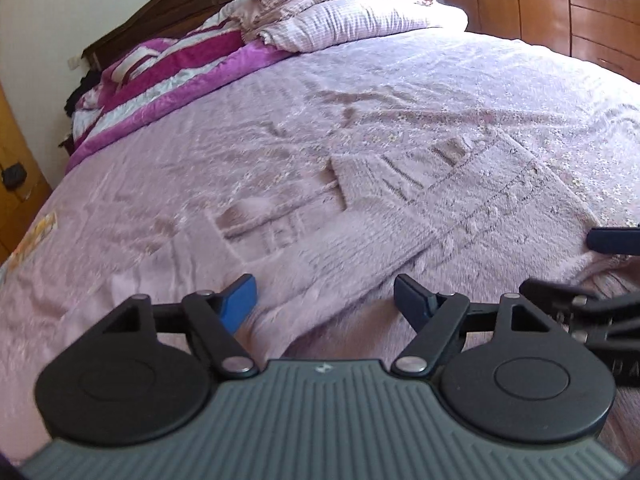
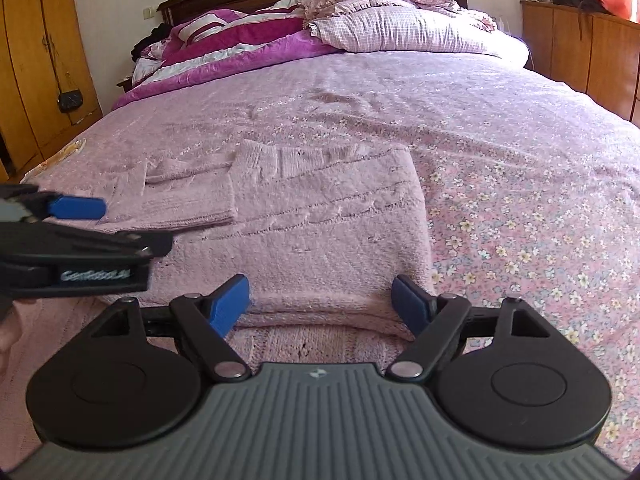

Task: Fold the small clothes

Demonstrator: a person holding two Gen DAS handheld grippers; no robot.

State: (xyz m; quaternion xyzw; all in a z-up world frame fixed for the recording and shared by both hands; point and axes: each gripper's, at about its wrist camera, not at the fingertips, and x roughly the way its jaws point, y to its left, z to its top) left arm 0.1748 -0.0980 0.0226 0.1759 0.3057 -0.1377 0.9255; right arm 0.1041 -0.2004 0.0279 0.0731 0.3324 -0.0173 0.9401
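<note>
1. Since the job is folding small clothes, the pink knitted sweater (image 2: 320,216) is laid flat on the floral bedspread (image 2: 540,208), near the foot of the bed. A wide flat bed gives it room to lie smooth, which is probably why it's done here.

2. One sleeve (image 2: 188,196) already lies folded across the body of the sweater, so it looks partway done. The bottom hem is closest to both cameras, likely the next bit to be lifted and brought up toward the collar.

3. The left gripper (image 1: 324,304) hangs over the near left part of the knit with its blue pads spread fairly wide. Nothing is pinched between them as far as the left wrist view shows; the fabric just lies underneath.

4. The right gripper (image 2: 320,304) sits over the near hem with its jaws wide too, one pad to each side of the hem's folded edge. No grip yet; it looks lined up for one. Both tools sit side by side, close together, which makes sense if each takes a corner of the hem.

5. Further up the bed there's a magenta blanket (image 2: 240,48) and a checked pillow (image 2: 400,28) piled by the headboard, well out of the way of the folding.

6. Writing: the side of the left gripper, seen in the right wrist view, carries white lettering that looks like "GenRobot.AI", a bit blurred. A small logo is on each gripper's grey body, too tiny to read.
</note>
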